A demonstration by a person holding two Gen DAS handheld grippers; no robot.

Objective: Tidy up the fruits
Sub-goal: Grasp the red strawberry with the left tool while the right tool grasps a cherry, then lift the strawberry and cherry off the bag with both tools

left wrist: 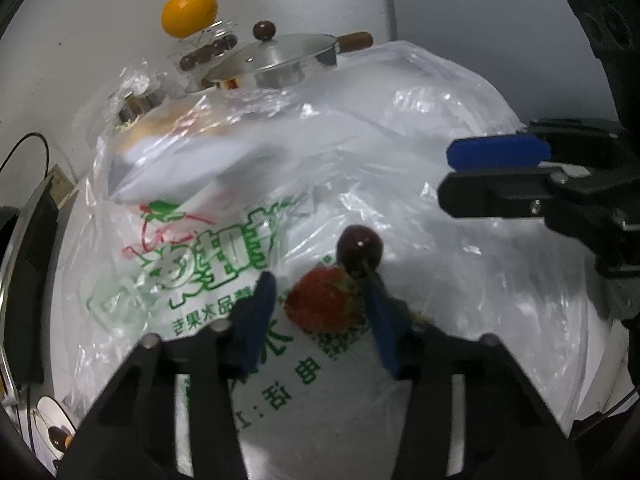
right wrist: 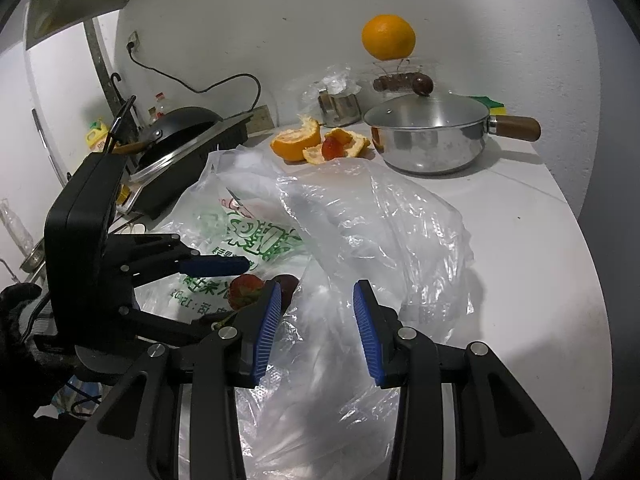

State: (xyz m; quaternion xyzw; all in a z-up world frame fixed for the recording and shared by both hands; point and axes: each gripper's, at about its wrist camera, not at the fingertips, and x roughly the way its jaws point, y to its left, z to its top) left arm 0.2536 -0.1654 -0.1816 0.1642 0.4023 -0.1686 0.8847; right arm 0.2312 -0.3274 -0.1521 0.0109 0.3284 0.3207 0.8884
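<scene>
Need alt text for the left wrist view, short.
The left gripper brackets a strawberry lying on a printed plastic bag, its jaws open, with a dark cherry just beyond. The right gripper enters from the right; a lidded saucepan and an orange sit behind.

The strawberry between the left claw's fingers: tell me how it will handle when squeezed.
The strawberry looks soft, so it probably bruises under a firm pinch. It lies on crinkled plastic bag, so it may slide. The dark round fruit touching it could roll off.
</scene>
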